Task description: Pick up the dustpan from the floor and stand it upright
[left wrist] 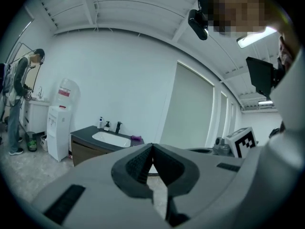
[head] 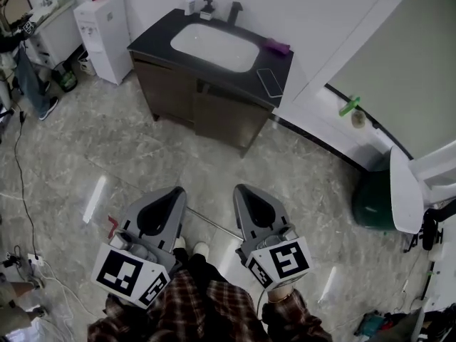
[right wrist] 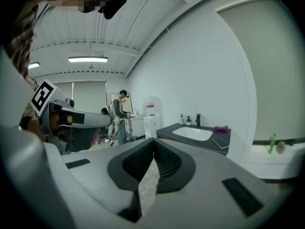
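Observation:
In the head view both grippers hang side by side over the grey marbled floor, just in front of the person's plaid trousers. My left gripper point(head: 171, 191) is shut with nothing between its jaws, and in its own view the tips point(left wrist: 152, 146) meet against the far wall. My right gripper point(head: 246, 189) is shut and empty as well, its tips point(right wrist: 153, 141) closed together. A thin metal rod point(head: 214, 226) lies on the floor between the two grippers, and a small red piece point(head: 112, 226) shows left of the left gripper. No dustpan body is visible; the grippers hide the floor beneath them.
A dark vanity cabinet with a white sink point(head: 206, 91) stands ahead against the wall, a phone point(head: 269, 82) on its top. A white water dispenser point(head: 107, 34) is at the left. A dark green bin point(head: 374, 198) sits at the right. A black cable point(head: 21, 177) runs along the left floor, where a person point(head: 21, 63) stands.

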`<state>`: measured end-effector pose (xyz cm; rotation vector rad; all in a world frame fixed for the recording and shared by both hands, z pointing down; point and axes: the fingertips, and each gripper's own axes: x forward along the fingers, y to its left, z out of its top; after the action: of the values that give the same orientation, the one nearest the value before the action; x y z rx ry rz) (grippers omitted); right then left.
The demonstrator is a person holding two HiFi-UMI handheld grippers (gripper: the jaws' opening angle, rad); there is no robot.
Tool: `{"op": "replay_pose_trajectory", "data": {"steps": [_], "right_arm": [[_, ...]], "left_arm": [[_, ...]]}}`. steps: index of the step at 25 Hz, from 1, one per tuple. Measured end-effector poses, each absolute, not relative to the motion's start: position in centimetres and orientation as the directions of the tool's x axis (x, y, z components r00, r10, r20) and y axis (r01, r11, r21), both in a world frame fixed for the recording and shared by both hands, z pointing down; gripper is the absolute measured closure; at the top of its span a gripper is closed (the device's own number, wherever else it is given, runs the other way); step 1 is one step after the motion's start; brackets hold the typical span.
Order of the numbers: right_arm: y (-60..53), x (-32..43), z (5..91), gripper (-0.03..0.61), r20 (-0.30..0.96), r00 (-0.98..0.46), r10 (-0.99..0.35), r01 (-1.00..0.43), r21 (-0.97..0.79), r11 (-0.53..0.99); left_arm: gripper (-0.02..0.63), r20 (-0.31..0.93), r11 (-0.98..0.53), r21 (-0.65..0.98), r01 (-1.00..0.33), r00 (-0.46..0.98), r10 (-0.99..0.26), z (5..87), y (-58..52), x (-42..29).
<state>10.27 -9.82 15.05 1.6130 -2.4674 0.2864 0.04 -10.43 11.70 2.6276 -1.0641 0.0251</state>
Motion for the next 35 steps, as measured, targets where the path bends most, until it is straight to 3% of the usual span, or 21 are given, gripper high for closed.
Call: {"op": "replay_pose_trajectory", "data": {"steps": [10,16,27,35], "right_arm": [[-14.8,8.1,35.1,0.561,0.492,-0.437,-0.753,-0.881,-0.064,0.469],[-16.2,6.5,49.9,0.472,0.616,-0.468,-0.634,-0.848,-0.112,0.517],[-14.7,4.8,72.6,0.423,0.707,-0.469,-0.529,-0.844,-0.183,0.504],[-14.1,5.2,83.5,0.420,0.718,-0.455,-0.527,-0.851,-0.176,0.494]], "left_arm": [[0.604,0.199,-0.583,0.374,-0.722,0.676,-0.709,24.7,-13.2,-3.8],[0.604,0.248,-0.520,0.413,-0.748,0.641,-0.726,34.1,-14.5,-5.4],[0.604,0.298,-0.492,0.441,-0.750,0.640,-0.708,51.0,-14.7,-5.7],[0.604,0.286,-0.485,0.445,-0.753,0.633,-0.719,60.8,-13.8,-5.4]]}}
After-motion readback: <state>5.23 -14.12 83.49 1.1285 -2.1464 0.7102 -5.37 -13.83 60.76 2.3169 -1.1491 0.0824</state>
